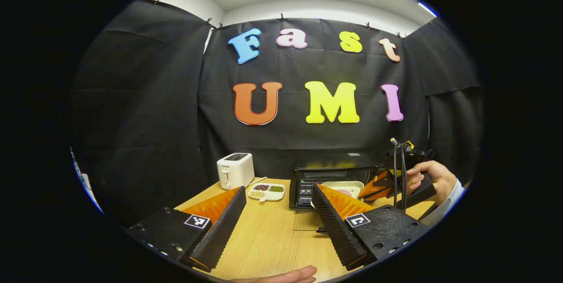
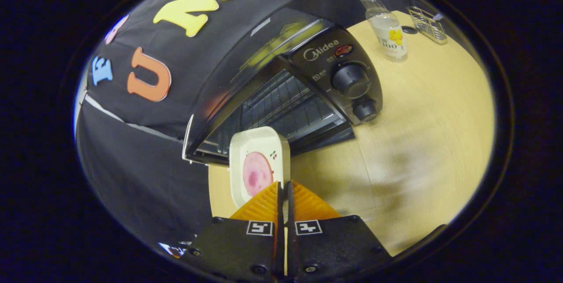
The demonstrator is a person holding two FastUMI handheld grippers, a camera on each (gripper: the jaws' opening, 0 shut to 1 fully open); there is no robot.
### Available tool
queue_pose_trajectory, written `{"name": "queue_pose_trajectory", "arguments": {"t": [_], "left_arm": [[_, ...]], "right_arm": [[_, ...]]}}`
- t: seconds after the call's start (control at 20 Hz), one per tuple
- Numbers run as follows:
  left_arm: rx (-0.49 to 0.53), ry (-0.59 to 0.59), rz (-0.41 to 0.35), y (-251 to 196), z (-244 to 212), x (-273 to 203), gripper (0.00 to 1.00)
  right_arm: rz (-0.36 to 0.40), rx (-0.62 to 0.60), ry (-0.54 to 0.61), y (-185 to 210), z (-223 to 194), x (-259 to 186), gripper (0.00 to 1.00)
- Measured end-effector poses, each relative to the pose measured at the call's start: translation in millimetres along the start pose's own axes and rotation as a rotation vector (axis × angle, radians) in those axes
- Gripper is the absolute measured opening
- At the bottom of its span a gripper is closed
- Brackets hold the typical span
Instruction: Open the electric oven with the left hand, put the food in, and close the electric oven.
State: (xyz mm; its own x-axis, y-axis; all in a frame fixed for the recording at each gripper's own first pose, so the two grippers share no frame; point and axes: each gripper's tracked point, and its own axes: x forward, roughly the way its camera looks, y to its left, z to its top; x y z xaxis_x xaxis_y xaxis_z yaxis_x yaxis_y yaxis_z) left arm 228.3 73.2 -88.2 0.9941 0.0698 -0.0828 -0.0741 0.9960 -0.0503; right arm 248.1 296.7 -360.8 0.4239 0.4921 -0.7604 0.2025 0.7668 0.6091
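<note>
Nearest you, your left gripper [image 1: 278,206] hangs released above the wooden table [image 1: 272,239], fingers spread wide and holding nothing. Your right gripper [image 2: 283,190] is clenched on the near rim of the white plate [image 2: 259,162], which carries a pink slice of food [image 2: 256,174]. The plate sits at the mouth of the electric oven [image 2: 308,80], whose glass door [image 1: 308,220] lies flat on the table. Farther left stand a divided snack dish [image 1: 266,191] and a white toaster [image 1: 235,170]. Beyond the oven's right end stands a clear bottle [image 2: 387,25].
</note>
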Motion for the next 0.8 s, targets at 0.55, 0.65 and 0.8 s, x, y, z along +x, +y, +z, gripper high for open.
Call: {"name": "queue_pose_trajectory", "arguments": {"t": [0.55,0.65,0.8], "left_arm": [[0.031,-0.027,-0.004,5,-13,13,0.96],[0.008,-0.026,0.003,8,-15,16,0.95],[-0.004,-0.014,0.014,15,-23,23,0.96]], "right_arm": [[0.052,0.379,-0.296,11,36,54,0.05],[0.107,0.404,-0.382,22,50,61,0.06],[0.112,0.431,-0.457,20,62,70,0.06]]}}
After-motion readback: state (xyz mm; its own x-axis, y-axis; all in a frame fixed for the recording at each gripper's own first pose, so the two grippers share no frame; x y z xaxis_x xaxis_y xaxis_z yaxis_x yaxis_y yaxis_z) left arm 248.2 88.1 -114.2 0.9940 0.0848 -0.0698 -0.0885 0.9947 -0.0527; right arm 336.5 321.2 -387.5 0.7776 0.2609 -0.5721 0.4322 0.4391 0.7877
